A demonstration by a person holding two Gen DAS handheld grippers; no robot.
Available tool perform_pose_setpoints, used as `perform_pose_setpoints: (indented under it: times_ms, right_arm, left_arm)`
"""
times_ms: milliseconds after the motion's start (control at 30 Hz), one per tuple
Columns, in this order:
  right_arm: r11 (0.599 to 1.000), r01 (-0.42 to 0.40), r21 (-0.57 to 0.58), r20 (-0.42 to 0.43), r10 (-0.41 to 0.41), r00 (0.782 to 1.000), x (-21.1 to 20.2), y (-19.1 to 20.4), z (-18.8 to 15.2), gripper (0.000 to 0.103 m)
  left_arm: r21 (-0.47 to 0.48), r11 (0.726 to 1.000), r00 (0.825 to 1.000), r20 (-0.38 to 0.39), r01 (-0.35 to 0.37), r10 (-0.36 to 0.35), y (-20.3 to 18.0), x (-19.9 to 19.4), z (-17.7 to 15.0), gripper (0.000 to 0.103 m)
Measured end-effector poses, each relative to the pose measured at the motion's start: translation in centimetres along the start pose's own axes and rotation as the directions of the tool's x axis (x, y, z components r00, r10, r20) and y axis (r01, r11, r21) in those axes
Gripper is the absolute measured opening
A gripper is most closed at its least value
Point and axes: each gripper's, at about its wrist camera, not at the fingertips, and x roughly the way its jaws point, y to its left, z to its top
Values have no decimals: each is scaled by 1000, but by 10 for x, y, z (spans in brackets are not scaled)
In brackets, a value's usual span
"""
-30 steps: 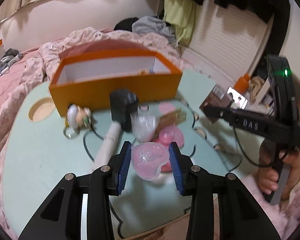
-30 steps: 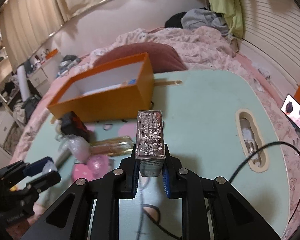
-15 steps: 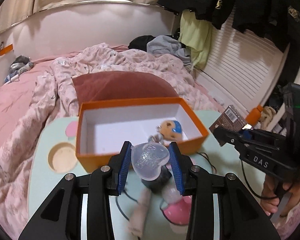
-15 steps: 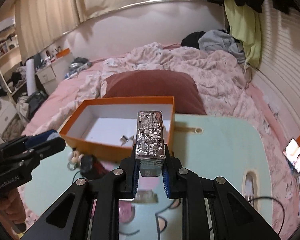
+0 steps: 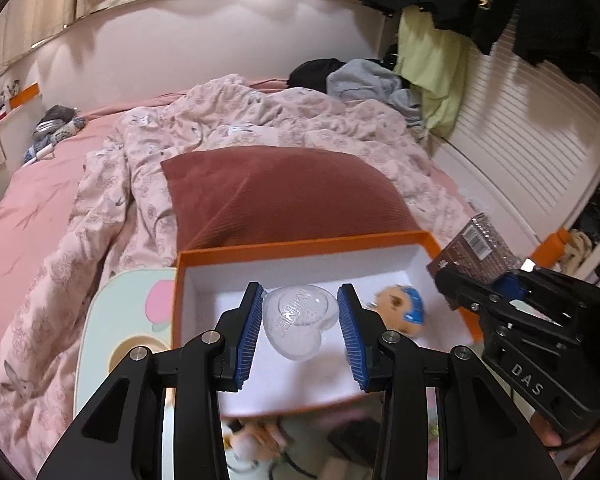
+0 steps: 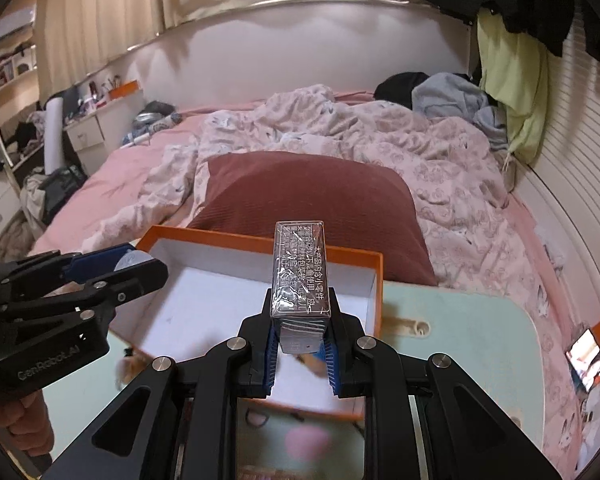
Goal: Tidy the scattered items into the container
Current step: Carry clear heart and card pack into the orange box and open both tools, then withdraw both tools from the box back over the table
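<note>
The orange box (image 5: 300, 245) with a white inside stands on the pale green table (image 5: 100, 320); it also shows in the right wrist view (image 6: 352, 255). My left gripper (image 5: 300, 328) is shut on a clear heart-shaped case (image 5: 300, 322) and holds it above the box's inside. A small doll head with blue hair (image 5: 404, 307) lies in the box. My right gripper (image 6: 300, 344) is shut on a wrapped rectangular packet (image 6: 300, 268) above the box's near right part. Each gripper shows in the other's view, the right one (image 5: 496, 280) and the left one (image 6: 112, 264).
Blurred small items and a black object (image 5: 352, 436) lie on the table in front of the box. A dark red cushion (image 5: 284, 192) and a pink bed lie behind it. A phone (image 6: 586, 354) lies at the right.
Both grippers rose from the table and moved forward over the orange box, each carrying its item. The view now looks down into the box.
</note>
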Motion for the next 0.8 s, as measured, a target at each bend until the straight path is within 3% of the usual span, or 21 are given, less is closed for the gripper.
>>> perform_pose_setpoints:
  times_ms: [67,133,200,267,567,700,800]
  right_arm:
    - [1000,17,-10,8,-17,1000,7,1,2,24]
    - [999,37,-11,4,-37,999,12,0,2,48]
    - [999,40,8,17,-40,999,11,-2,1,57]
    - [999,35,18,29,-35,999,7,-4,0,60]
    - [1000,16,17,47,-16,999,-17,-4,-8,63]
    - [998,62,-21,74,-60,995,-42,2,-23,72]
    - [998,50,-40,65,-47,997,-64,2,-45,72]
  left_arm:
    - [6,1000,1000,-7,-13,13,2,8,2,41]
    - [-1,1000,999,-36,-27,27,4,15,2,43]
    - [-16,1000,999,-38,-8,8,8,13,1,51]
    - [-24,1000,1000,-17,0,0,11,8,-1,63]
    - [-66,998,1000,-15,15,-16,22,-8,-18,64]
    - [-64,998,999,37,10,-8,20,-32,-34,64]
    - [-29,1000,998,70,4,-2,15,-53,-48,64]
